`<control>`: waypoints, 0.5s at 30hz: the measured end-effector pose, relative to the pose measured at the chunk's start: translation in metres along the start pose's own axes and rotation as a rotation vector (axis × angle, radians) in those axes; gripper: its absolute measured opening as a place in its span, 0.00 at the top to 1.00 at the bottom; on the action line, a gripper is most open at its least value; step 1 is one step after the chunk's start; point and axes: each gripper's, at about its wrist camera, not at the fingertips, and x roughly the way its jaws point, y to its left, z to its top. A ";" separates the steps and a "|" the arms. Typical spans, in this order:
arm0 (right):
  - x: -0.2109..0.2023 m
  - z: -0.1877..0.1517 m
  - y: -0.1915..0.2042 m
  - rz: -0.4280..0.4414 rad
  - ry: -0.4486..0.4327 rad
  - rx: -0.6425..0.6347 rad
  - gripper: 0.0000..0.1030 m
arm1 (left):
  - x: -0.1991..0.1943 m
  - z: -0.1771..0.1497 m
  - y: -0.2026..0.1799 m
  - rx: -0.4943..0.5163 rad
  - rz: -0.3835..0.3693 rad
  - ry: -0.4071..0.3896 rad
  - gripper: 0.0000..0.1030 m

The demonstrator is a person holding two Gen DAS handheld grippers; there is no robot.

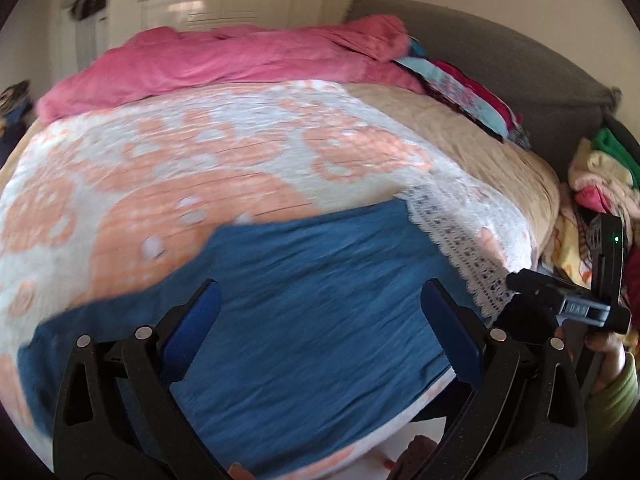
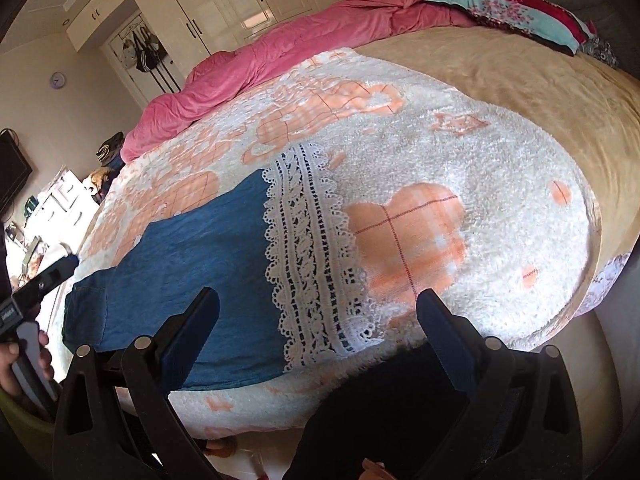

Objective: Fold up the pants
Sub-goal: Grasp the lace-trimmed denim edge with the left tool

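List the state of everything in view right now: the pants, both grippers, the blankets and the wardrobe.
Pants: lying spread flat on the bed, lace hem at one end, nothing gripping them.
Left gripper: open, empty, over the pants.
Right gripper: open, empty, by the lace hem.
Patterned blanket: spread flat under the pants.
Pink blanket: bunched up along the far side.
Wardrobe: doors closed.

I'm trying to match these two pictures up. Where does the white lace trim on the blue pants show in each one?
Left wrist view: the lace trim sits right of centre, at the right end of the blue pants.
Right wrist view: the lace trim runs down the middle, right of the blue cloth.
Shared landmark: the pink duvet along the bed's far side.
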 end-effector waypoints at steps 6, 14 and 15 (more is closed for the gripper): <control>0.002 -0.002 -0.006 0.024 0.007 0.031 0.04 | 0.060 0.039 -0.034 0.117 -0.077 0.089 0.09; 0.011 -0.007 -0.003 0.061 0.038 0.039 0.04 | 0.130 0.081 -0.063 0.211 -0.147 0.164 0.09; 0.013 -0.007 -0.002 0.060 0.041 0.037 0.04 | 0.140 0.085 -0.067 0.229 -0.164 0.177 0.09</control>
